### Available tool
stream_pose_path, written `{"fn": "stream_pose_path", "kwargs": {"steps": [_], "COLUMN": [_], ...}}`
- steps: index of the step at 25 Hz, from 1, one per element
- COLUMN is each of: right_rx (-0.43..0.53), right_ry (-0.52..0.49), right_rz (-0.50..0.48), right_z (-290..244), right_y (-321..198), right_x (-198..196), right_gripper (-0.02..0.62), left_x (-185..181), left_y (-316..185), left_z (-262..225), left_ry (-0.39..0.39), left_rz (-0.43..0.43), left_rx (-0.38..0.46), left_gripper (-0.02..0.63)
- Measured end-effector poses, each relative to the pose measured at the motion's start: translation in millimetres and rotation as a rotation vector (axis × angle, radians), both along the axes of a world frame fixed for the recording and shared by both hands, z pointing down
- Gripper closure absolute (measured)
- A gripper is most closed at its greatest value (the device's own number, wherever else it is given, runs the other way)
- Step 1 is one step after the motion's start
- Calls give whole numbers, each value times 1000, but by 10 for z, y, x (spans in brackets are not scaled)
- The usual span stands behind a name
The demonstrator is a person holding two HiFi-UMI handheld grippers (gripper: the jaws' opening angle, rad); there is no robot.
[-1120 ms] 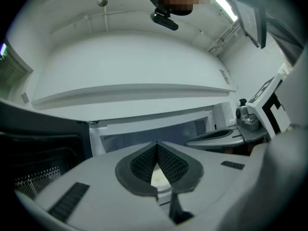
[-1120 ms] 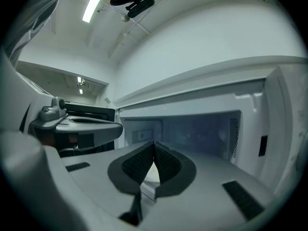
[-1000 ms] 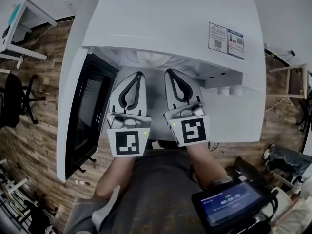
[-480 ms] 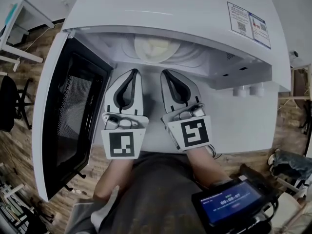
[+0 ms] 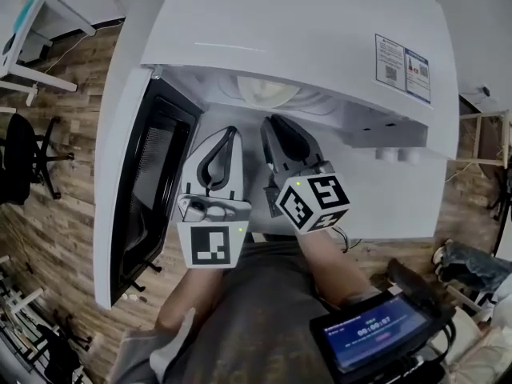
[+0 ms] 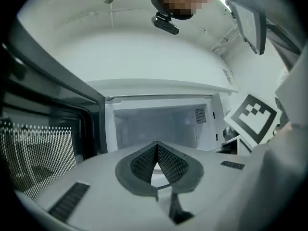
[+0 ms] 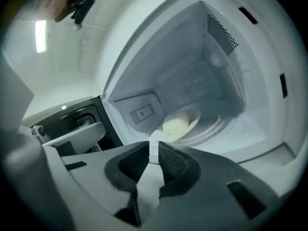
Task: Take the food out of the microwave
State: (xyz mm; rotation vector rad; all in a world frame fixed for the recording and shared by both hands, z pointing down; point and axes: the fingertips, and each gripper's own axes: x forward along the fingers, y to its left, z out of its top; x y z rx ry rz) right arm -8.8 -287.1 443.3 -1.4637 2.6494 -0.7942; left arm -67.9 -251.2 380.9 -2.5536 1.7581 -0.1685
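Observation:
The white microwave (image 5: 304, 30) stands with its door (image 5: 152, 182) swung open to the left. Deep in its cavity (image 7: 207, 81), pale yellowish food (image 7: 178, 123) lies in a white dish on the turntable; from the head view it shows as a pale round shape (image 5: 264, 92). My right gripper (image 7: 154, 147) points into the opening, short of the dish, rolled to one side. Its jaws are opening, a narrow gap with nothing between them. My left gripper (image 6: 156, 144) is shut and empty, just outside the cavity (image 6: 159, 121). In the head view both grippers, left (image 5: 232, 130) and right (image 5: 270, 121), sit side by side.
The open door (image 6: 38, 162) is close on the left of my left gripper. Two control knobs (image 5: 396, 154) stick out on the microwave's right. A screen device (image 5: 376, 334) hangs at lower right. A white table (image 5: 32, 38) and a dark chair (image 5: 20, 162) stand on the wooden floor at left.
My right gripper has rolled, so its marker cube now sits tilted. Both grippers have sunk a little before the opening.

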Motion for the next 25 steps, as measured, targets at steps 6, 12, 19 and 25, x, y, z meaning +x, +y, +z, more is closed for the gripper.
{"fn": "stream_pose_path", "kwargs": {"steps": [6, 12, 19, 25], "right_rx": [-250, -365, -428, -434], "right_ry": [-237, -436, -573, -606], "right_rz": [73, 131, 170, 187], "right_z": [170, 152, 171, 181], "right_y": [-53, -192, -309, -253], "right_x": [-44, -64, -127, -70], "right_gripper": [500, 460, 531, 546], "left_x": [5, -7, -6, -26], "left_y": [47, 20, -30, -53], "left_z": [-76, -147, -124, -140], "left_ry": [-25, -5, 0, -8], "left_rz": [38, 63, 92, 93], "left_rx": [-51, -72, -99, -89], "left_gripper": [600, 600, 600, 600]}}
